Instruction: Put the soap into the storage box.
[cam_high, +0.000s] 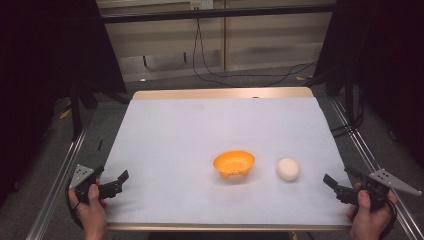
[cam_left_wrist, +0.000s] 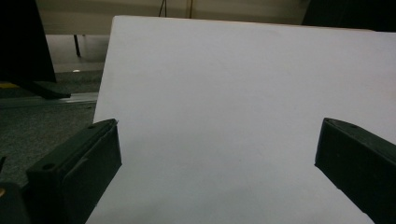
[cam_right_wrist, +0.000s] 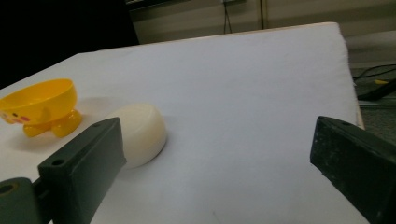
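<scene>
An orange bowl (cam_high: 234, 164) stands on the white table cover (cam_high: 200, 130), near the front middle. To its right lies a white egg-shaped ball (cam_high: 288, 169). In the right gripper view the ball (cam_right_wrist: 142, 133) sits just past the left jaw, with the bowl (cam_right_wrist: 39, 107) farther left. My right gripper (cam_high: 340, 184) is held at the table's front right corner, open and empty, a short way right of the ball. My left gripper (cam_high: 114, 184) is at the front left edge, open too, with bare white cover (cam_left_wrist: 233, 116) between its jaws.
The table's wooden far edge (cam_high: 222, 93) shows beyond the cover. Metal rails (cam_high: 60, 175) run along both sides of the table. Cables (cam_high: 235, 75) lie on the floor behind it. Dark curtains stand at left and right.
</scene>
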